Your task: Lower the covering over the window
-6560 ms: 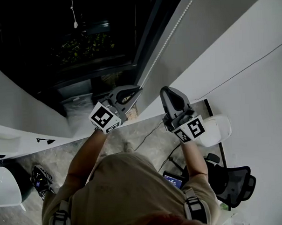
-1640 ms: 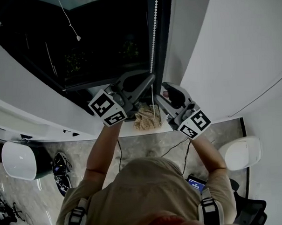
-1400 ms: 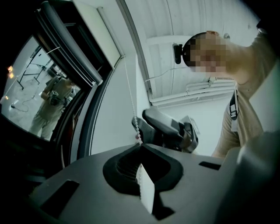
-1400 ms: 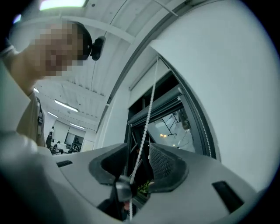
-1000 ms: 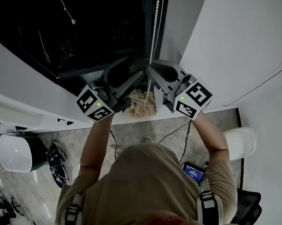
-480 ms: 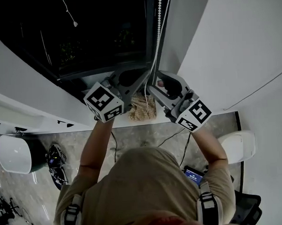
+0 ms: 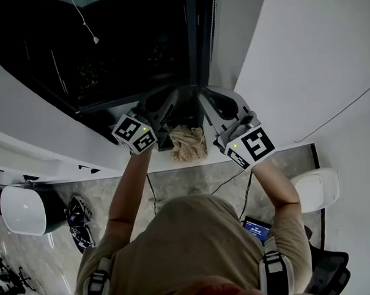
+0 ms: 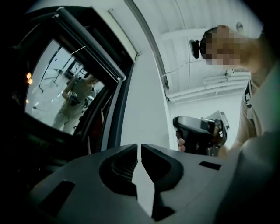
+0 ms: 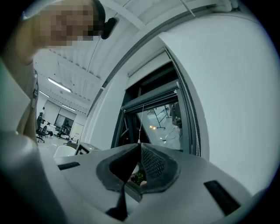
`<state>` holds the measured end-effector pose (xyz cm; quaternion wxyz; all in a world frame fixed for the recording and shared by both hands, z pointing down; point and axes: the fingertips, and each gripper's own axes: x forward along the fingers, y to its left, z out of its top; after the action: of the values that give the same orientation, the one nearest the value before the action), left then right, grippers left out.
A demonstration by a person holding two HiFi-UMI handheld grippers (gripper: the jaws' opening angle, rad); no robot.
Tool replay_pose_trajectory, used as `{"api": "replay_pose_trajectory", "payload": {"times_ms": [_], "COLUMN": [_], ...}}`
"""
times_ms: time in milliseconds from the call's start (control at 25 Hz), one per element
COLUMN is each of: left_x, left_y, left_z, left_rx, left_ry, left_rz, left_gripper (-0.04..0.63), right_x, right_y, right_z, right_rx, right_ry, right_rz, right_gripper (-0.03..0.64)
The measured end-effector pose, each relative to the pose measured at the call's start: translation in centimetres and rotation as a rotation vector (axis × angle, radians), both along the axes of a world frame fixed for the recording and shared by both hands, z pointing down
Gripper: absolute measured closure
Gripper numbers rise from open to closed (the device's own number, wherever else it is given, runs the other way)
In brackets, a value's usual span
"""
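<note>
The dark window (image 7: 107, 49) fills the space ahead of and above both pairs of fingers. A white wall (image 7: 303, 59) stands to the right of them. The covering (image 9: 151, 101), a roller blind, sits rolled up at the very top of the window, high above the fingers, and the glass under it is uncovered.

The left gripper (image 8: 139, 148) and the right gripper (image 9: 140, 146) are raised side by side toward the right-hand edge of the window frame, with their tips near each other. The left fingers (image 8: 164, 159) are together. Only a hairline slit remains between them, with pale wall showing through it, and nothing is seen pinched there. The right fingers (image 9: 155, 164) have just been closing and now meet at their tips. Nothing shows between them.

A crumpled tan cloth (image 7: 186, 144) lies on the window ledge (image 7: 173, 164), below the fingers and between the two grippers. A bead chain (image 9: 195, 133) hangs along the frame, to the right of the right fingers and apart from them in the right gripper view. A thin pull cord (image 9: 141, 119) hangs from the blind farther back. Its small end knob lines up just above the right fingertips.
</note>
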<state>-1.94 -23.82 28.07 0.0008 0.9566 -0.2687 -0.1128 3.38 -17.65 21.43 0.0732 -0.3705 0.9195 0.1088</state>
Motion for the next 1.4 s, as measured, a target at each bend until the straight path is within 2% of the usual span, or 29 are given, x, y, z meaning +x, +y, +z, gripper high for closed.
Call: {"api": "replay_pose_trajectory", "payload": {"times_ms": [160,360,480,640,720,840,880,920,960,1040,1160,1360,1400], "left_x": [1.5,5.2,7.2,9.8,11.0,12.3,12.7,13.0,13.2,13.2,12.4,9.3,8.6], "left_y": [-2.1,-3.2,-3.3,-5.6,-7.2,-10.0,-10.6,-10.7,-10.2,-8.4,-5.6,-1.5,-0.8], "left_z": [-1.5,-1.3,-1.5,-1.0,-1.1,-1.1,-1.0,-1.0,-1.0,-1.0,-0.8,-1.0,-1.1], "left_rx": [0.076,0.115,0.129,0.146,0.143,0.097,0.086,0.083,0.093,0.14,0.194,0.221,0.219], "left_ry": [-0.091,-0.165,-0.182,-0.256,-0.252,-0.221,-0.222,-0.227,-0.232,-0.249,-0.261,-0.226,-0.219], "left_rz": [-0.043,0.006,0.041,0.038,0.063,0.1,0.119,0.146,0.174,0.203,0.196,0.158,0.148], "left_gripper": [0.551,0.446,0.442,0.442,0.44,0.431,0.431,0.472,0.573,0.574,0.575,0.575,0.575], "right_x": [-0.5,-0.1,0.2,0.7,0.7,0.8,0.8,0.9,1.1,1.5,3.0,4.8,4.4], "right_y": [1.1,2.2,2.6,2.7,2.6,2.3,2.1,2.0,1.9,1.9,1.3,0.1,-0.4], "right_z": [2.6,4.8,6.0,7.3,8.0,8.7,8.8,8.8,8.8,8.9,8.1,2.0,0.8], "right_rx": [-0.042,-0.06,-0.078,-0.11,-0.126,-0.145,-0.149,-0.15,-0.15,-0.148,-0.119,-0.016,-0.001], "right_ry": [0.018,0.055,0.061,0.054,0.049,0.039,0.036,0.033,0.031,0.03,0.013,-0.07,-0.066], "right_rz": [-0.04,-0.05,-0.053,-0.061,-0.068,-0.077,-0.077,-0.075,-0.072,-0.062,-0.021,0.043,0.034], "right_gripper": [0.609,0.609,0.609,0.609,0.609,0.609,0.609,0.609,0.609,0.609,0.609,0.603,0.574]}}
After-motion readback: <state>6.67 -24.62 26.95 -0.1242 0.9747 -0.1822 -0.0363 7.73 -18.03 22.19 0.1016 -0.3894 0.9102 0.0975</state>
